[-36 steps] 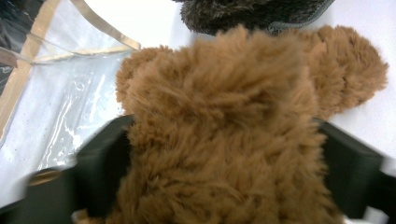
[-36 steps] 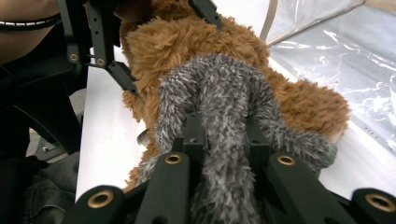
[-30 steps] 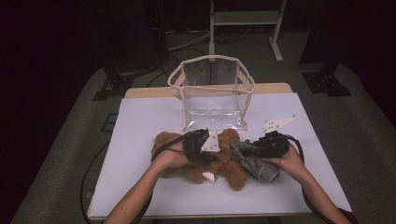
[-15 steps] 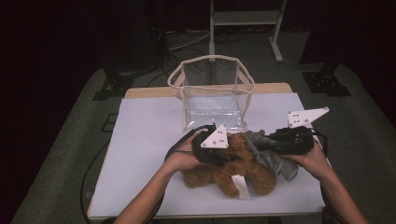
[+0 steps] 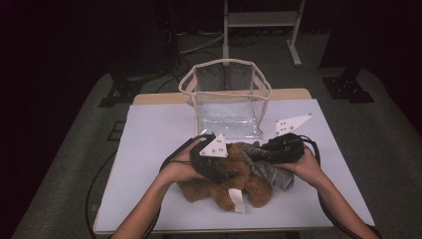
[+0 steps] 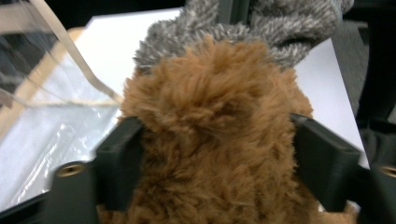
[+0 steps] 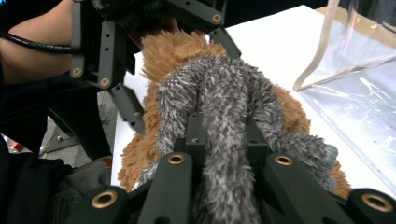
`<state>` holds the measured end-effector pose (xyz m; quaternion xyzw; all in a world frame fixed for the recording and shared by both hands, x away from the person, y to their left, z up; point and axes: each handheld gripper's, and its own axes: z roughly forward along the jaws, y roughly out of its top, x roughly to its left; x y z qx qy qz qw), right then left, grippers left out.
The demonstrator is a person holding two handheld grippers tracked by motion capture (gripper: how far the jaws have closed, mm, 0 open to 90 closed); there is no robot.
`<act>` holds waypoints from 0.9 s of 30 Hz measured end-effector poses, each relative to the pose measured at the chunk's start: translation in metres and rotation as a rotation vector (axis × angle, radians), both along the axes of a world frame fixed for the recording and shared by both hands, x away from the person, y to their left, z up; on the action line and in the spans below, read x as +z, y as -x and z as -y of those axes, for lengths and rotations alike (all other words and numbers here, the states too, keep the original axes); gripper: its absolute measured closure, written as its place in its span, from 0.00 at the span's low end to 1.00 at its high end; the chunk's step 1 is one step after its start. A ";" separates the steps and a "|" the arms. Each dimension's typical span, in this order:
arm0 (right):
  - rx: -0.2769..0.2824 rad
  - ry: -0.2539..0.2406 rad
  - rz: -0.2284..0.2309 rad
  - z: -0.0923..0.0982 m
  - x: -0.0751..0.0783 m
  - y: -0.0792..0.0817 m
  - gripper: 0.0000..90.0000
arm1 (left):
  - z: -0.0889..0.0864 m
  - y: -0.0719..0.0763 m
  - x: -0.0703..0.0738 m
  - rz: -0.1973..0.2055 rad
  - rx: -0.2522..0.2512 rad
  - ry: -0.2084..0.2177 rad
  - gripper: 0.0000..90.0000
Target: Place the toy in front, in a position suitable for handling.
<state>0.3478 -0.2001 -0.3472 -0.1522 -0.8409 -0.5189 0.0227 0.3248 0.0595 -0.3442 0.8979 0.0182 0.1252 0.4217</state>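
Forearms come in from the near edge of the table (image 5: 149, 149) and angle inward toward each other, so both hands meet over the same heap of plush just in front of the clear bag (image 5: 226, 99).

On the left, the left hand (image 5: 181, 167) is wrapped round the left gripper (image 5: 224, 172), which points across toward the right and slightly down, its grey plate tipped up toward the bag. Under it lies the brown plush toy (image 5: 224, 189), shaggy and rust-coloured, sprawled on the white table cover near the front edge, with a white fabric label (image 5: 238, 199) hanging off its near side. In the left gripper view the two black jaws stand wide apart on either side of a fat lump of brown fur (image 6: 215, 140); they have just been opening, and the fur bulges between them and brushes both inner faces, though the jaws look slackened rather than biting in.

Toward the right, a grey fuzzy cloth (image 5: 271, 172) lies draped over the brown toy, mottled light and dark, its loose end trailing onto the table beside the toy. The right hand (image 5: 306, 164) holds the right gripper (image 5: 259, 154) almost level, aimed back toward the left one. In the right gripper view the jaws are clenched tight on a strand of the grey cloth (image 7: 224, 140), pinching it into a narrow stem between them.
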 end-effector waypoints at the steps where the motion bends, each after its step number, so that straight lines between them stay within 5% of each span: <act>1: 0.004 -0.001 0.001 -0.001 0.000 0.000 0.86 | 0.001 0.000 0.000 -0.002 -0.001 -0.020 0.19; 4: 0.017 0.007 0.002 -0.009 0.001 0.000 0.86 | 0.004 0.000 -0.003 -0.003 0.007 -0.051 0.10; 8: 0.027 0.021 0.011 -0.017 0.001 0.000 0.86 | 0.005 -0.003 -0.008 -0.005 0.013 -0.065 0.10; 12: 0.020 0.017 0.002 -0.016 -0.001 -0.003 0.86 | 0.003 0.000 -0.003 0.046 0.019 -0.090 0.43; 20: -0.028 -0.071 0.036 -0.006 0.011 -0.001 0.86 | -0.011 -0.001 0.010 0.042 0.061 0.034 0.51; 27: -0.046 -0.063 0.024 0.004 -0.001 0.009 0.86 | -0.023 0.003 0.017 0.056 0.078 0.045 0.51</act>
